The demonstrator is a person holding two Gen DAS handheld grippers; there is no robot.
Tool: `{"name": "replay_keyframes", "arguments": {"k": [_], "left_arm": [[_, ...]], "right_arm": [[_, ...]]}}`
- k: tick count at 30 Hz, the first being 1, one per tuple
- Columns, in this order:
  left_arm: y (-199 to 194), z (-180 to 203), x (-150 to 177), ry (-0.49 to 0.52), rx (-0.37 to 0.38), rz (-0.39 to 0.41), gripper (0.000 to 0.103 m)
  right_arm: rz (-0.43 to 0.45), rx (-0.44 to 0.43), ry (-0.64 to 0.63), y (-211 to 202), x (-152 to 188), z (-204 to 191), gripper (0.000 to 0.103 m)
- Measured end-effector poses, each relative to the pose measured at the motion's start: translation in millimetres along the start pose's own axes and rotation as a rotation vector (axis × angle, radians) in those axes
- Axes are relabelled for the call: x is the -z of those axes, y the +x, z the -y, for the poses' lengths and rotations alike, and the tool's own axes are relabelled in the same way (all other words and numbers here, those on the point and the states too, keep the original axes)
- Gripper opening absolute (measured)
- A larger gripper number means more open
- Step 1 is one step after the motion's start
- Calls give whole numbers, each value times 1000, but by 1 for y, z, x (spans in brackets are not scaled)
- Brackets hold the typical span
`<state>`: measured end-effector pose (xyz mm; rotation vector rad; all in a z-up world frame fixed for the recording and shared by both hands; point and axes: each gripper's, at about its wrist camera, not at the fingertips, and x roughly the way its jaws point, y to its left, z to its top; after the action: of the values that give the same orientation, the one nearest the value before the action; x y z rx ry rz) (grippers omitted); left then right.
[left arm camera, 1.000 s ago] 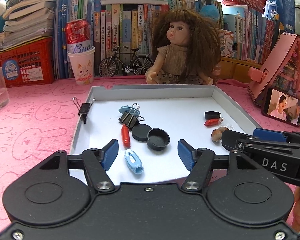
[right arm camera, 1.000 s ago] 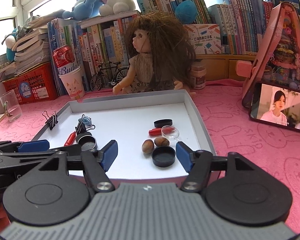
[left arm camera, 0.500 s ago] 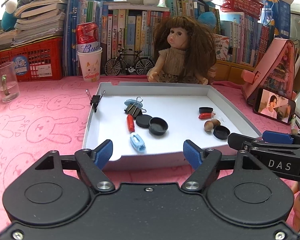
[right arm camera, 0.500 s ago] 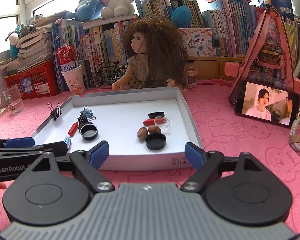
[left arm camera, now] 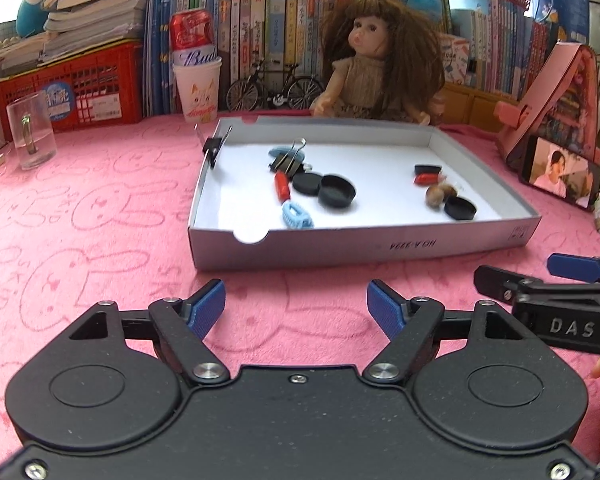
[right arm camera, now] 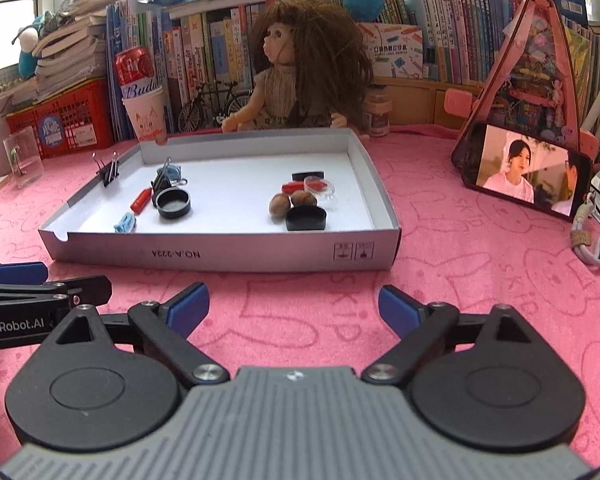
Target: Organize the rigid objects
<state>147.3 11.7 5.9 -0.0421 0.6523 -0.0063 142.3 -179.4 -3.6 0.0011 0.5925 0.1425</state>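
Observation:
A shallow white box (left arm camera: 364, 246) (right arm camera: 228, 254) lies on the pink cloth. It holds black caps (left arm camera: 337, 196) (right arm camera: 306, 218), a red piece (left arm camera: 282, 186), a blue hair clip (left arm camera: 297, 215) (right arm camera: 125, 223), binder clips (left arm camera: 287, 160), nuts (right arm camera: 280, 203) and a clear lid (right arm camera: 320, 188). One binder clip (left arm camera: 214, 148) grips the box's left wall. My left gripper (left arm camera: 296, 308) is open and empty in front of the box. My right gripper (right arm camera: 294, 306) is open and empty, also in front of it.
A doll (left arm camera: 374, 64) sits behind the box before a row of books. A paper cup with a can (left arm camera: 196, 80), a red crate (left arm camera: 72, 88) and a glass (left arm camera: 32, 136) stand at the left. A phone (right arm camera: 524, 172) leans on a pink stand at the right.
Both grippers have pulled back from over the box toward me; the box's front wall now lies ahead of the fingers. The objects in the box have not moved.

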Motion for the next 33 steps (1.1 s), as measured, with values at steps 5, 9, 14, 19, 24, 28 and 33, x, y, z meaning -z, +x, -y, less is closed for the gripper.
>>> {"name": "replay_keyframes", "arguments": {"k": [5,9,14,19,24,28,33], "left_arm": [[4,1,4,30,-35,3,80],[6,0,4,23,-38,-2,84],[7,0,4,20,-38,-9,90],[7,-1,5,13,-56,-12,97],[7,-3,7,7,-63,-15,102],[7,-2,7,7,-64,-15,103],[7,-3,7,8,-64,-15,103]], "right_arm": [[-27,16,-8,5,0,-1,102],[-59,29,-27,10,1,-5,102],[-85,36,-39,14,1,-7,103],[-90,39,-46,15,1,-8,103],[-90,38,-46,15,1,-7,103],[-90,38,-46,15,1,-7,103],[-90,38,-46,15,1,-7,103]]}}
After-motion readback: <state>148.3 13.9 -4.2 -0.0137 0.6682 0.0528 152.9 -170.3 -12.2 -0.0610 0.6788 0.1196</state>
